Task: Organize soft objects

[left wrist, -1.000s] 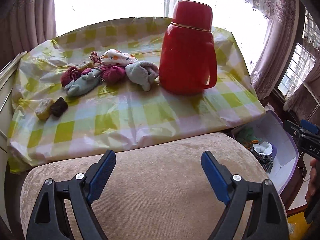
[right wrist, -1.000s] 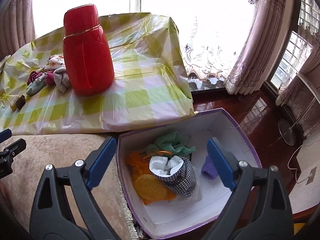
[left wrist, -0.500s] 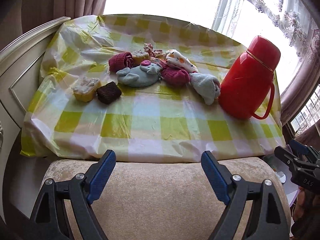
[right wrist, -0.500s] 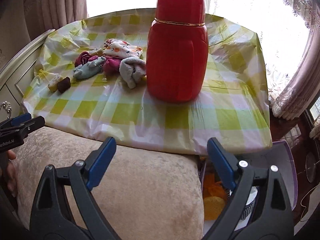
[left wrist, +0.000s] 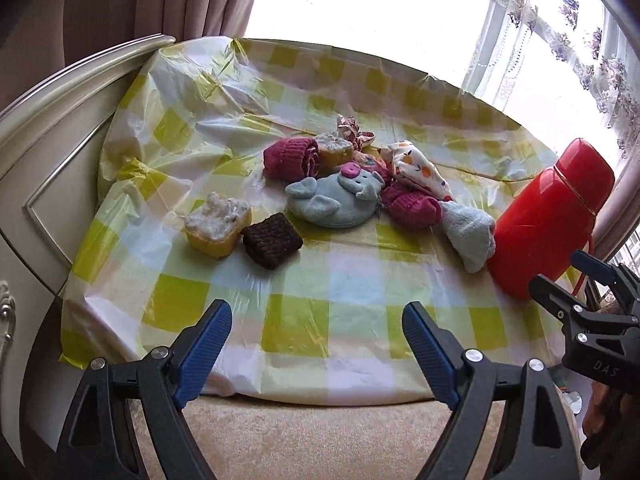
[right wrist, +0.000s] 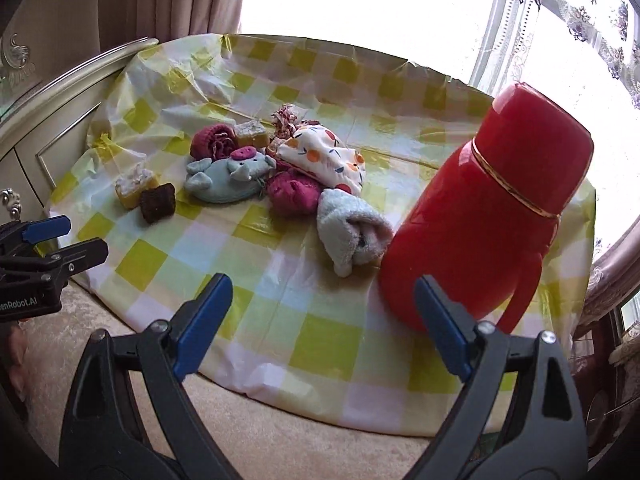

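Note:
A heap of soft things lies mid-table on the checked cloth [left wrist: 340,292]: a blue plush mouse [left wrist: 334,200] [right wrist: 228,178], maroon knit rolls [left wrist: 290,158] [right wrist: 292,192], a white printed pouch [left wrist: 418,168] [right wrist: 324,156], a pale blue rolled sock [left wrist: 470,236] [right wrist: 350,236]. Left of them sit a yellow sponge [left wrist: 218,226] [right wrist: 134,188] and a brown knit square [left wrist: 272,240] [right wrist: 158,202]. My left gripper [left wrist: 316,350] hangs open and empty over the table's near edge. My right gripper [right wrist: 322,328] is also open and empty, in front of the flask.
A tall red flask [left wrist: 548,216] [right wrist: 486,216] stands at the right of the table, touching the rolled sock. A beige cushioned seat [left wrist: 320,440] lies under both grippers. A cream cabinet [left wrist: 48,148] borders the left. Curtains and a bright window are behind.
Both grippers swung left and toward the table. The purple box of items has left the right wrist view. The soft heap now sits closer and more central. Both stayed open.

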Available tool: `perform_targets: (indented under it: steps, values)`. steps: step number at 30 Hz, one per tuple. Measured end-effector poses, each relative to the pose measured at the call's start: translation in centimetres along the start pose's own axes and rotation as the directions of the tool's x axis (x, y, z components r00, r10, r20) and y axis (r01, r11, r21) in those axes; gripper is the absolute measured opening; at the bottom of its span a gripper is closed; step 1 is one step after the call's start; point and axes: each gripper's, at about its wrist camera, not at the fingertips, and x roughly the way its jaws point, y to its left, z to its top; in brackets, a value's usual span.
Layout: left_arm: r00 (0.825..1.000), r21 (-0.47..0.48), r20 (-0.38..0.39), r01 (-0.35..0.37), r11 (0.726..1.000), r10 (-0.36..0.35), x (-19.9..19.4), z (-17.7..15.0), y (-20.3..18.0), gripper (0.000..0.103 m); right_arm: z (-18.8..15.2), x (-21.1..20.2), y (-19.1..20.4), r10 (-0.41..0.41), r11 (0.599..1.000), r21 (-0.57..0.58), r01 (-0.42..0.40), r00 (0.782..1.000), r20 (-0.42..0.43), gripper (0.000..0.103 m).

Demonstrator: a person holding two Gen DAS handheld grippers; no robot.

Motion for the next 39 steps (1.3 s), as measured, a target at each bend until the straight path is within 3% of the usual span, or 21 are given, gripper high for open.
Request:
perform_targets:
  steps: [5, 10, 12, 17, 21, 23, 25, 26, 27, 29, 32, 35, 39]
  values:
    - [0.999, -0.051, 0.037, 0.019, 0.999, -0.017, 2.9, 7.7, 1.4, 0.088, 5.6, 2.7, 0.6, 0.015, 0.998, 0.053, -0.017, 1.0, 0.027, 0.093]
    - [0.995, -0.046, 0.021, 0.097, 0.994, -0.096, 8.2, 16.1, 0.5, 0.088, 9.9, 6.7, 0.2, 0.005, 0.991, 0.132, -0.008, 1.0, 0.023, 0.093]
    - [0.994, -0.039, -0.01, 0.112, 0.993, -0.112, 11.5, 18.9, -0.3, 0.088, 11.0, 9.0, -0.2, 0.003, 0.988, 0.155, -0.003, 1.0, 0.003, 0.093]
    - [0.974, -0.05, -0.179, 0.133, 0.99, -0.14, 21.7, 23.3, -2.3, 0.088, 12.4, 14.9, -1.4, -0.009, 0.98, 0.2, 0.022, 0.998, -0.063, 0.093]
    - [0.954, -0.039, -0.275, 0.115, 0.993, -0.121, 27.3, 24.4, -3.9, 0.086, 12.3, 19.0, -1.9, -0.018, 0.977, 0.207, 0.041, 0.993, -0.116, 0.093]
    - [0.946, 0.01, -0.316, 0.081, 0.997, -0.074, 29.2, 24.5, -4.7, 0.061, 11.9, 20.5, -2.1, 0.002, 0.976, 0.215, 0.027, 0.991, -0.134, 0.093]
    - [0.93, 0.053, -0.365, 0.06, 0.997, -0.036, 30.7, 24.3, -4.9, 0.042, 11.6, 21.5, -2.1, 0.018, 0.977, 0.211, 0.013, 0.99, -0.141, 0.084]
    - [0.926, 0.067, -0.376, 0.063, 0.996, -0.033, 31.0, 24.2, -4.7, 0.042, 11.5, 21.9, -2.0, 0.041, 0.979, 0.205, -0.011, 0.989, -0.143, 0.071]
    - [0.924, 0.077, -0.383, 0.057, 0.995, -0.023, 31.1, 24.0, -4.3, 0.041, 11.3, 22.3, -1.8, 0.056, 0.98, 0.199, -0.025, 0.987, -0.15, 0.065]
    - [0.922, 0.071, -0.387, 0.038, 0.997, -0.007, 30.7, 23.7, -3.1, 0.026, 10.9, 22.5, -1.9, 0.094, 0.976, 0.209, -0.062, 0.985, -0.145, 0.055]
    - [0.916, 0.054, -0.4, 0.041, 0.998, -0.016, 29.3, 22.3, -1.7, 0.023, 10.5, 22.0, -1.4, 0.149, 0.972, 0.203, -0.119, 0.979, -0.138, 0.04]
    - [0.9, -0.041, -0.425, 0.094, 0.995, -0.103, 27.7, 20.1, -0.1, 0.021, 9.8, 20.8, -0.2, 0.196, 0.97, 0.173, -0.171, 0.971, -0.139, 0.023]
    - [0.895, -0.02, -0.425, 0.14, 0.99, -0.135, 24.7, 16.4, -0.7, 0.021, 7.8, 18.8, 1.5, 0.226, 0.968, 0.144, -0.205, 0.962, -0.151, 0.019]
